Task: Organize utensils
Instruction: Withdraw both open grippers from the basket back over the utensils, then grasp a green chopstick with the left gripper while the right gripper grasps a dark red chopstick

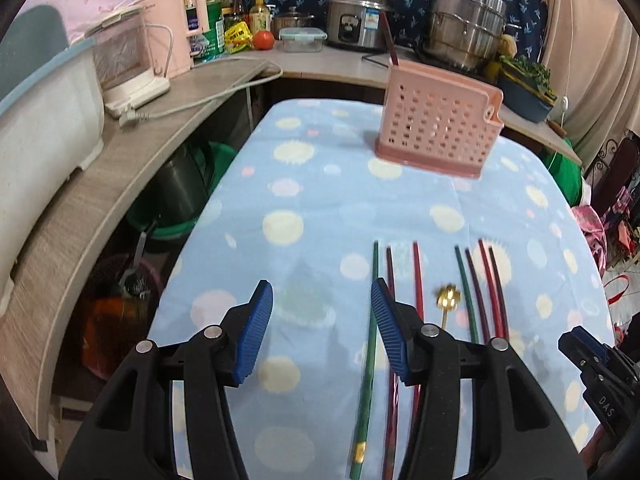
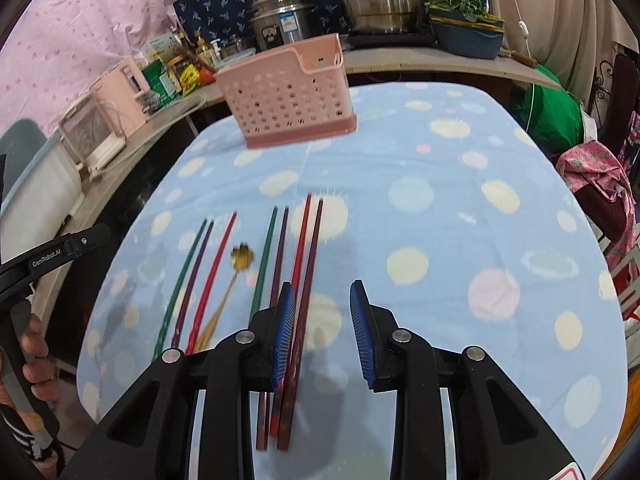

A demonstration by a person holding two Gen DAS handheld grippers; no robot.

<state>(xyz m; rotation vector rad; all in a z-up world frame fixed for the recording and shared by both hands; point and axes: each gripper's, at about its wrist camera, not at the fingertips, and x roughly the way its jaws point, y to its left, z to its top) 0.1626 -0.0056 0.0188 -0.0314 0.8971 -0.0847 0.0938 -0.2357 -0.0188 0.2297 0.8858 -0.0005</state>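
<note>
1. Left wrist view: the left gripper [image 1: 322, 316] has its jaws spread wide with nothing between them, hovering over the blue dotted blanket [image 1: 312, 184].
2. Just off its right finger lies a row of chopsticks [image 1: 418, 280] running lengthwise away from it. The green chopstick [image 1: 370, 344] is nearest the gap, and a small gold spoon [image 1: 447, 300] sits partway along the row.
3. Ahead and a bit right stands the pink utensil basket [image 1: 438, 128], with one dark stick [image 1: 390, 40] already poking up from its back corner.
4. Right wrist view: the right gripper [image 2: 322, 312] is also wide open and holding nothing. The two rightmost chopsticks [image 2: 310, 264] run right along the inner face of its left finger, though I can't tell if they touch.
5. The remaining sticks and the spoon [image 2: 242, 258] fan out to its left, and the basket [image 2: 288, 96] sits straight ahead, well apart.
</note>
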